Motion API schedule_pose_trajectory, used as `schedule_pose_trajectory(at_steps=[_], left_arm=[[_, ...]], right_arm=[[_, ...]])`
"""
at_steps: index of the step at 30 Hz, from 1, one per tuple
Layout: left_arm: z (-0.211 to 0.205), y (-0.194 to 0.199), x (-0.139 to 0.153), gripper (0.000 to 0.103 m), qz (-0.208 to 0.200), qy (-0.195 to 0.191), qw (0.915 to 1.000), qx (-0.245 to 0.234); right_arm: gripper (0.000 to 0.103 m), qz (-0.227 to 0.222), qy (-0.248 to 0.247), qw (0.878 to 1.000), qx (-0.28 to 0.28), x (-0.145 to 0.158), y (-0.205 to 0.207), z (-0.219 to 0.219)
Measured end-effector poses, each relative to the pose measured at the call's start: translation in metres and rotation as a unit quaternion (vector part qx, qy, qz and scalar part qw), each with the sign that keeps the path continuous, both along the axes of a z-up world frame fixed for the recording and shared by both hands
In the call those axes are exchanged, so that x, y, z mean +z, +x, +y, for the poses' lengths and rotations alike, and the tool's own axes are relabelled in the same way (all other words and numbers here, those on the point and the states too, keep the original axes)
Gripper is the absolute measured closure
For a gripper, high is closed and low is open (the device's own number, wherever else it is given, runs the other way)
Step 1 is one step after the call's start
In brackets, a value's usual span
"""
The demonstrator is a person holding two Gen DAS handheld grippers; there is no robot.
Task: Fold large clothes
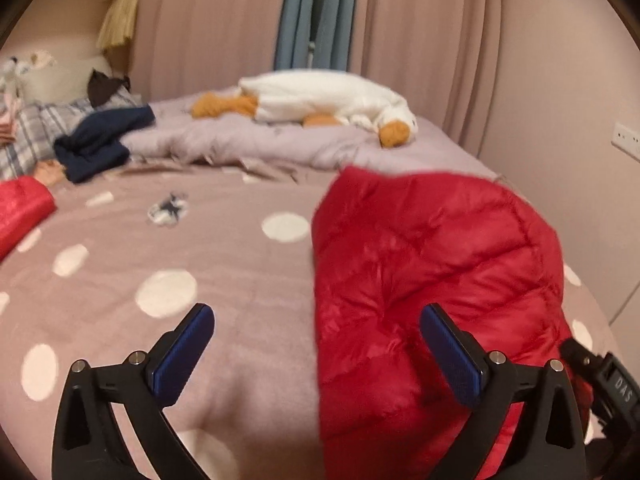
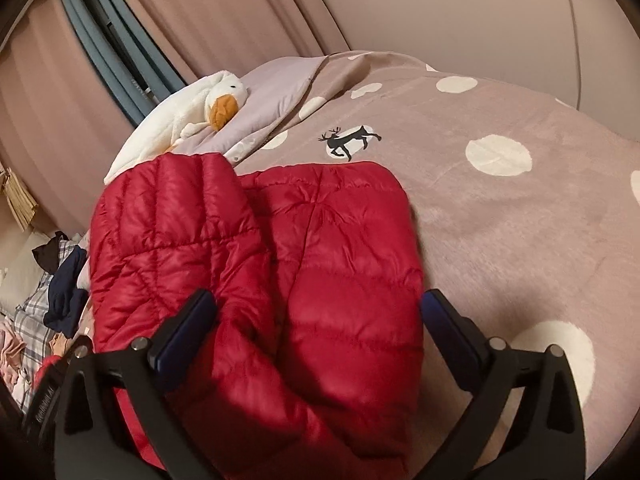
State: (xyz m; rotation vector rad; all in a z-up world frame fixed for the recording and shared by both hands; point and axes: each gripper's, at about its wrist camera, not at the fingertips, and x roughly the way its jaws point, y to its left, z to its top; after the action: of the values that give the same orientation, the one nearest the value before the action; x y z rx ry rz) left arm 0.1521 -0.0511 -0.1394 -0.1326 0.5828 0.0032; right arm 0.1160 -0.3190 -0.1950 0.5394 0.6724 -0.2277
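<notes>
A red quilted puffer jacket [image 1: 432, 264] lies folded on the polka-dot bedspread [image 1: 192, 248]. My left gripper [image 1: 316, 344] is open, its left finger over bare bedspread and its right finger over the jacket's left part. In the right wrist view the jacket [image 2: 280, 248] fills the centre, one flap lying over the rest. My right gripper [image 2: 318, 320] is open with the jaws spread wide on either side of the jacket's near end, not closed on it. The other gripper's black body shows at the frame edge in each view [image 1: 616, 384].
A white plush goose [image 1: 328, 98] lies on a lilac duvet [image 1: 248, 136] at the far side of the bed. Navy clothes [image 1: 100, 140] and plaid fabric [image 1: 36, 128] sit at the far left. Another red item [image 1: 20, 208] lies at the left edge. Pink curtains hang behind.
</notes>
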Motion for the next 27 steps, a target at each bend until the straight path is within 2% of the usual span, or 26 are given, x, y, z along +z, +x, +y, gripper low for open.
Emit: schedule_pose_trajectory(at_steps=[5, 10, 14, 19, 24, 27], left_arm=[[0.011, -0.013, 0.022, 0.001, -0.023, -0.028, 0.9992, 0.017], [0.016, -0.023, 0.040, 0.001, -0.025, -0.018, 0.9995, 0.006], [0.027, -0.041, 0.057, 0.001, -0.031, -0.061, 0.9976, -0.007], [0.029, -0.075, 0.079, 0.001, -0.045, -0.047, 0.9975, -0.030], [0.037, -0.110, 0.104, 0.001, -0.059, -0.063, 0.9963, -0.007], [0.043, -0.128, 0.119, 0.001, -0.066, -0.059, 0.9959, 0.018]], right_arm=[[0.000, -0.007, -0.019, 1.000, 0.015, 0.023, -0.017, 0.011], [0.000, -0.032, -0.047, 0.998, 0.028, 0.054, -0.036, 0.020], [0.000, -0.067, -0.047, 0.996, 0.032, 0.078, -0.049, 0.025], [0.000, -0.082, -0.043, 0.994, 0.057, 0.110, -0.074, 0.041], [0.000, -0.115, -0.068, 0.988, 0.078, 0.147, -0.110, 0.063], [0.000, -0.136, -0.098, 0.982, 0.085, 0.168, -0.134, 0.080]])
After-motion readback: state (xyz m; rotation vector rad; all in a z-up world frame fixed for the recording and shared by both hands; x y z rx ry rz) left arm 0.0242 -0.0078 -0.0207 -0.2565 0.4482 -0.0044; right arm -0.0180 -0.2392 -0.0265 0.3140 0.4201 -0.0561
